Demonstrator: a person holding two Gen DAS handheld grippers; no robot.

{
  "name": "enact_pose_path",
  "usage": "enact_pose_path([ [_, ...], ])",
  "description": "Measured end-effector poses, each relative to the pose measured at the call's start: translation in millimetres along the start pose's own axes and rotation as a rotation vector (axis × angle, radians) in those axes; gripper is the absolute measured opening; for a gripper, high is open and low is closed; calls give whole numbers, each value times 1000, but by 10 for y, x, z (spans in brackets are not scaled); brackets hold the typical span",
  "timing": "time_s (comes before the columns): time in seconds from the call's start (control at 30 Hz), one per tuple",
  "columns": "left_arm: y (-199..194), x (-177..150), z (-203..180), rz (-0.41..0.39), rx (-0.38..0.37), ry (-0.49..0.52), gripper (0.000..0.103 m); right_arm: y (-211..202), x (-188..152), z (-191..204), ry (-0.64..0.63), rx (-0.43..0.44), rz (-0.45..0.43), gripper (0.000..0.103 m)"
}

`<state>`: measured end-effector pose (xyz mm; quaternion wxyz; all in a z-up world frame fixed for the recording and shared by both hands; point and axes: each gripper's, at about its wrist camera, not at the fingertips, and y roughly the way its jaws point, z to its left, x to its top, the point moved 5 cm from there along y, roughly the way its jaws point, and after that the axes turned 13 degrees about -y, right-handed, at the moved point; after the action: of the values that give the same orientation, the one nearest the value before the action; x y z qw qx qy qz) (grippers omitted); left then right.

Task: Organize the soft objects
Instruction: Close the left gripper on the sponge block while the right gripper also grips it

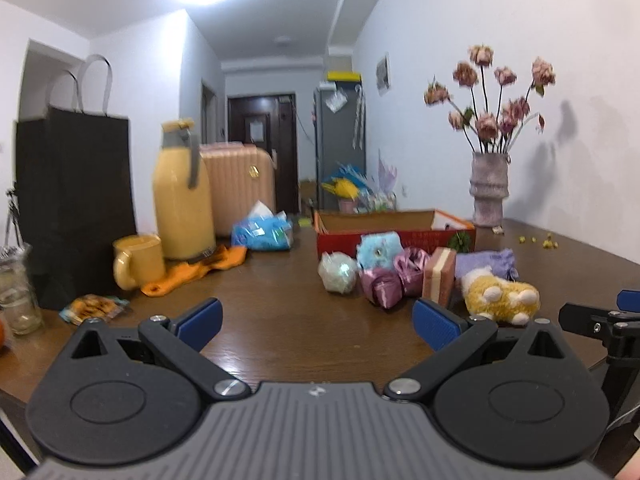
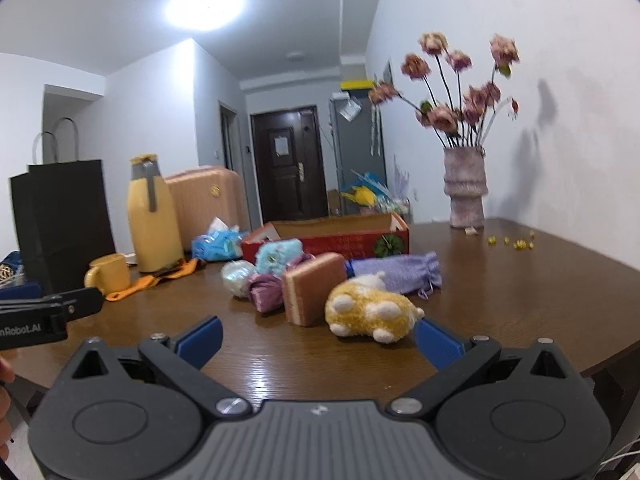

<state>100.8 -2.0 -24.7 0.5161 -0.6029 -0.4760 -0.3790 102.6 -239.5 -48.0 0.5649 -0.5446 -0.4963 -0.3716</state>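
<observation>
A heap of soft things lies on the brown table [image 1: 280, 320] in front of an open red cardboard box [image 1: 400, 236] [image 2: 332, 240]. Nearest is a yellow plush paw [image 1: 500, 296] [image 2: 372, 312]. Beside it stand a pink layered sponge block [image 1: 439, 280] [image 2: 312, 294], shiny purple pouches [image 1: 388, 284] [image 2: 266, 290], a pale mesh ball [image 1: 338, 272] [image 2: 236, 276], a blue fluffy pad [image 1: 378, 250] [image 2: 278, 254] and a lilac drawstring bag [image 1: 486, 264] [image 2: 400, 274]. My left gripper [image 1: 316, 320] is open and empty, short of the heap. My right gripper [image 2: 318, 338] is open and empty, its right pad [image 2: 438, 340] close to the plush paw.
At the left stand a black paper bag [image 1: 76, 200], a yellow jug [image 1: 182, 196], a yellow mug [image 1: 138, 260] on an orange cloth [image 1: 196, 270], and a blue tissue pack [image 1: 262, 234]. A vase of pink flowers [image 1: 490, 188] and small yellow bits [image 2: 516, 243] sit at the right.
</observation>
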Motion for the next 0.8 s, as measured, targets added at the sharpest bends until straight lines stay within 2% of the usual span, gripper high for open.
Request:
enact_pose_path([
  [0.13,343,6,-121,48,-32,27,103,289,3,-126,7,0,44,103],
  [0.27,663,28,-342,82,-82,64,103,609,28,-294,-32,-25,45,103],
  [0.37,923,20,-564,87,-110,113,103,959,-88,-375,-22,-4,154,99],
  [0.43,1112,-9,-725,102,-141,148,103,1129,-115,-406,-66,2,195,96],
  [0.57,1494,-32,-960,134,-192,149,102,1443,-64,-437,-146,38,198,96],
  [0.63,1703,-24,-1033,146,-204,124,95,1611,-102,-463,-170,45,232,93],
  [0.67,1785,-23,-1063,152,-219,117,90,1676,-124,-499,-167,43,254,88],
  [0.73,1961,-46,-1137,173,-259,106,85,1755,-157,-580,-117,55,258,85],
  [0.77,2028,-67,-1149,192,-262,102,77,1773,-167,-623,-100,46,260,85],
  [0.8,2103,-98,-1168,215,-262,98,61,1789,-178,-676,-84,24,265,85],
])
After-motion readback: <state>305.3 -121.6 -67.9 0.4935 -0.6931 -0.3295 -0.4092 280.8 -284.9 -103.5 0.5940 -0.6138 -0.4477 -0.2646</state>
